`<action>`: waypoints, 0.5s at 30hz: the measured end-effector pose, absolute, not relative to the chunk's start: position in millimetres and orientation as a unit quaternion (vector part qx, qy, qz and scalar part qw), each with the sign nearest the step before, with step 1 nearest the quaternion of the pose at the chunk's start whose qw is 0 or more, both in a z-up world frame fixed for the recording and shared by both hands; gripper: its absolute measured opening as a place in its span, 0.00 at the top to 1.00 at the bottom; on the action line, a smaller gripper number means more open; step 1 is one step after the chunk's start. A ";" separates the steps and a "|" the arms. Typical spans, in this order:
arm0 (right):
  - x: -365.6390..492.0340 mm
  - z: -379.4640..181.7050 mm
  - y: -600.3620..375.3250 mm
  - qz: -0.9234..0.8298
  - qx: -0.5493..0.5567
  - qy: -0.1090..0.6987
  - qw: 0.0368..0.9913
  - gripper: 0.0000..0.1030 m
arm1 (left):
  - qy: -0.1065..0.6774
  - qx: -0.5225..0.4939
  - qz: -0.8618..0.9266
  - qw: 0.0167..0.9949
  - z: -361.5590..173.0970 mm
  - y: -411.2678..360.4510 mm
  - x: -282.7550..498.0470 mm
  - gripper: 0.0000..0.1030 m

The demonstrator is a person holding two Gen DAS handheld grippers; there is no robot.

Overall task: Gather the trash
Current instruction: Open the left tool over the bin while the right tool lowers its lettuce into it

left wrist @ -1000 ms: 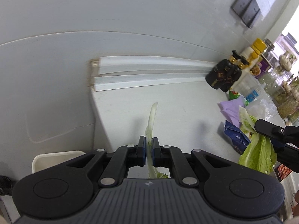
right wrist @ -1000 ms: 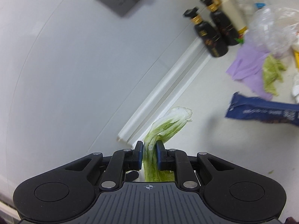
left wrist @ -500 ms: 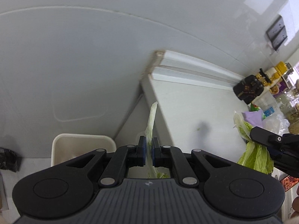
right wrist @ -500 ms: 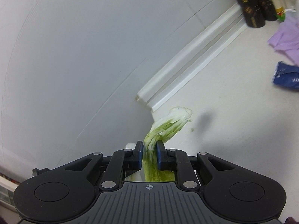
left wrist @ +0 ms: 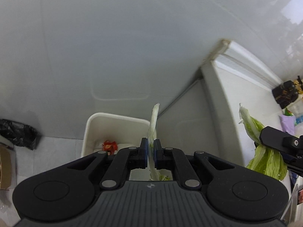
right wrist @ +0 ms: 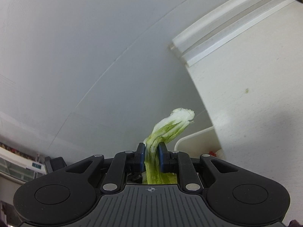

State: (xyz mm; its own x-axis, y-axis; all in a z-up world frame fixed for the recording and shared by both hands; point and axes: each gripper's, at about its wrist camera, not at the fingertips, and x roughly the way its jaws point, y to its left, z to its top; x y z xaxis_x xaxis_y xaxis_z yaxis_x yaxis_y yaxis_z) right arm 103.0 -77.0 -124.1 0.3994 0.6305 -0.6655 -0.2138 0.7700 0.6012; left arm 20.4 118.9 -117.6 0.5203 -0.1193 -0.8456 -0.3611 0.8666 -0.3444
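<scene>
My left gripper (left wrist: 150, 155) is shut on a thin pale cabbage leaf (left wrist: 153, 121) that stands edge-on between its blue pads. It hangs above a white trash bin (left wrist: 113, 119) on the floor, which holds a red wrapper (left wrist: 108, 146). My right gripper (right wrist: 151, 157) is shut on a thicker green-and-white cabbage leaf (right wrist: 170, 126), over the counter's end. In the left wrist view that same leaf (left wrist: 253, 126) and the right gripper's black fingers (left wrist: 280, 138) show at the right. The bin's rim (right wrist: 193, 138) peeks out beside the counter in the right wrist view.
A white counter (left wrist: 246, 87) ends beside the bin, against a grey wall. Dark bottles (left wrist: 285, 94) and a purple cloth (left wrist: 287, 121) stand far along it. A black plastic bag (left wrist: 17, 132) and a cardboard box (left wrist: 5, 166) lie on the floor at left.
Both grippers have swung left off the counter with their leaves still gripped. The bin has come into fuller view below the left gripper, and the bottles and wrappers have slid out to the right.
</scene>
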 end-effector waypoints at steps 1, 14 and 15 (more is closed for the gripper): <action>105.0 -128.1 -71.8 0.262 0.213 0.487 0.805 0.85 | 0.487 -0.250 0.076 0.833 -121.1 121.8 19.6 0.95; 133.3 -190.5 6.1 0.295 0.120 0.534 0.783 0.85 | 0.533 -0.270 0.107 0.794 -190.6 151.8 18.9 0.95; 136.5 -197.2 12.0 0.296 0.112 0.538 0.782 0.85 | 0.539 -0.275 0.111 0.789 -197.7 153.8 19.8 0.95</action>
State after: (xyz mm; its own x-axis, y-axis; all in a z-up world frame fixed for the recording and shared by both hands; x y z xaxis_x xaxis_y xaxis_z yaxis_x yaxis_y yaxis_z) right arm 136.5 12.0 -197.2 0.2467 0.5822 -0.7747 -0.3417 0.8003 0.4927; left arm 19.8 153.8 -197.7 0.3953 -0.1217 -0.9104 -0.4707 0.8243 -0.3146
